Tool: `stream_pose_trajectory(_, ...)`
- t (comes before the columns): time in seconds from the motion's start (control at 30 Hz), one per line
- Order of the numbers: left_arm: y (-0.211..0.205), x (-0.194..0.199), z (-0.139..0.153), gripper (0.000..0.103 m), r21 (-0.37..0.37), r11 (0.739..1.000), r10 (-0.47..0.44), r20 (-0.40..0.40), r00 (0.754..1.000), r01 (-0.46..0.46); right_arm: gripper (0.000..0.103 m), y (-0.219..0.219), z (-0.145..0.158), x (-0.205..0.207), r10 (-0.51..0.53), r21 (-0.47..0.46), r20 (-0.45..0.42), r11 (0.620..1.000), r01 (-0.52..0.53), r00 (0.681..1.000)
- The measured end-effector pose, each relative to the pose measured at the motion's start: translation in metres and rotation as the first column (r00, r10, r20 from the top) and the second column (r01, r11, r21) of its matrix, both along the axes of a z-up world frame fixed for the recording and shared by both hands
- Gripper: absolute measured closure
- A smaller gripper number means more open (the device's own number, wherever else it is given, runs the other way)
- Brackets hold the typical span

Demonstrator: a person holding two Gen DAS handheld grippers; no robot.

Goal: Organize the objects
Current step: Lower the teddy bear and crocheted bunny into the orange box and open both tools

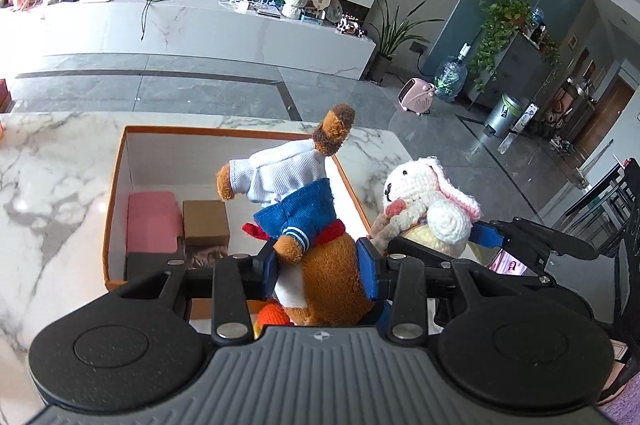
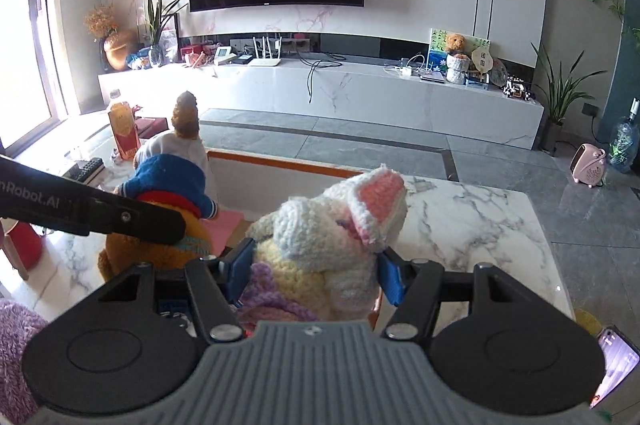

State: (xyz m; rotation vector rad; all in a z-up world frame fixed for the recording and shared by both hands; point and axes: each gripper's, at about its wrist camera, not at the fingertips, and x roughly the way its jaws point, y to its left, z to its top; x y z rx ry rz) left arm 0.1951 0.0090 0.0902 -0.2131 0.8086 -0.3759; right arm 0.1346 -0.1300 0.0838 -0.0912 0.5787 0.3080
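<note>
left wrist view: the left tongs are clamped on the brown plush dog, held above the orange-rimmed box on the marble surface. the right tongs pinch the crochet rabbit beside it. the toys nearly touch (soft ears could snag), so releasing both together risks one landing outside the box. count: two plush toys, one box, three small blocks inside.

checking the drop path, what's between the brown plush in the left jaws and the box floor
Nothing: in the left wrist view the brown plush hangs over the box, with open white floor beside the pink block and brown carton.
</note>
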Motion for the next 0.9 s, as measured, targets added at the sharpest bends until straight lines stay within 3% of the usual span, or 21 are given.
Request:
stream_pose_trajectory(0.4,-0.001,0.058,-0.012,0.057,0.041,0.999,-0.010,-0.036,0.999,0.012,0.038,0.001,-0.017,0.048,0.020,0.044,0.023,0.999,-0.021,1.000)
stream_pose_trajectory(0.63,-0.003,0.094,-0.041,0.057,0.027,0.999,-0.030,-0.142,0.989,0.034,0.038,-0.015,-0.024,0.092,0.049,0.103,-0.076,0.994,-0.041,0.996)
stream_pose_trajectory(0.9,-0.010,0.115,-0.099,0.057,0.051,0.995,-0.070,-0.295,0.953,0.088,0.038,0.001,-0.066,0.120,0.175,-0.068,-0.234,0.978,-0.195,0.956)
